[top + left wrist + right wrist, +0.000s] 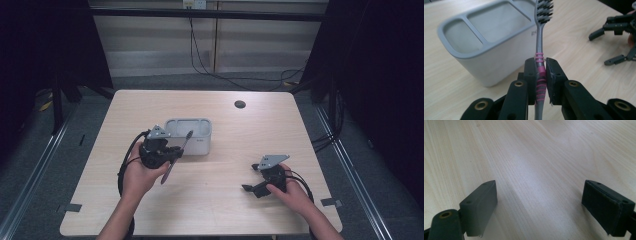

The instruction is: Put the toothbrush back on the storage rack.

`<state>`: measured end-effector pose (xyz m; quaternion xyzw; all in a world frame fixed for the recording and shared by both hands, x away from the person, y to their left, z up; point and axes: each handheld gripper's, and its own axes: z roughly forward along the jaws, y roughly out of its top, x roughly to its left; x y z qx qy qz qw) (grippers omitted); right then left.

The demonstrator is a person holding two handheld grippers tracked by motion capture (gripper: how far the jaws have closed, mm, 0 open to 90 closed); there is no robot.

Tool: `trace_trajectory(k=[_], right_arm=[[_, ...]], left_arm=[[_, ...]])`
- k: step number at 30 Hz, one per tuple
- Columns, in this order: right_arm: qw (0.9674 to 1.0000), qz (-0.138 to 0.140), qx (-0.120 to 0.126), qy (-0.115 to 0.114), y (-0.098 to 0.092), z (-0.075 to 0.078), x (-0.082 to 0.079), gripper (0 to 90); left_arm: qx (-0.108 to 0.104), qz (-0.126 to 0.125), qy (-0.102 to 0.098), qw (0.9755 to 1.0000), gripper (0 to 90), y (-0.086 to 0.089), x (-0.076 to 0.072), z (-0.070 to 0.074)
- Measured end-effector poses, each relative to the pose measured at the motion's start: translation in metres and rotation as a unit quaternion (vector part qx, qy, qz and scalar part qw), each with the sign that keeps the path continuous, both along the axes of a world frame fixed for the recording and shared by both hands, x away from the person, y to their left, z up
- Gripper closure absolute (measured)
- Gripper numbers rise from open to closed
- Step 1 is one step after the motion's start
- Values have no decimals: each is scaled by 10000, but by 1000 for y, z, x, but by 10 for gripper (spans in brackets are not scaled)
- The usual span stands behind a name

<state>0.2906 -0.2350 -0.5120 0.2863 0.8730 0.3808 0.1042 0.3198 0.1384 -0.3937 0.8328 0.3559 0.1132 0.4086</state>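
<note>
A pale grey holder (192, 134) sits on the wooden table (240, 210), a little left of the middle and towards the far side. Its top is split into compartments: from the left gripper view I count a small one at the end (460, 37) and a longer one beside it (496, 23), with what may be a third at the far end, though the frame cuts it off. The two I can see into look bare inside.

The left gripper (172, 154) is up off the table, just in front of the holder's near left corner. Its jaws are clamped tight on a toothbrush (540, 53), gripping the grey handle where the pink ribbed bands wrap it. The brush runs on through the jaws in both directions: the bristled head (544, 10) points up and away, level with the holder's rim and just beside its long wall, while the tail of the handle hangs out below the hand towards the person. The head is outside the holder, not in any compartment.

The right gripper (251, 181) rests low over the table on the right side, well apart from the holder and the brush. Its jaws stand wide apart, with bare wood between them.

A dark round hole (240, 104) marks the far side of the table, and black cables trail over the floor beyond.
</note>
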Motion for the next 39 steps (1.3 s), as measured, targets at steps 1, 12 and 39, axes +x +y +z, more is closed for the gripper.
trace_trajectory(k=[1, 12, 39], right_arm=[[10000, 0, 0, -1, 0, 0, 0, 124], [10000, 0, 0, -1, 0, 0, 0, 125], [10000, -1, 0, 0, 0, 0, 0, 124]], left_arm=[[-59, 19, -18, 10000, 800, 1, 0, 1], [-435, 243, -364, 9981, 799, 7, 3, 12], [-1034, 659, -935, 9880, 799, 8, 17, 31]])
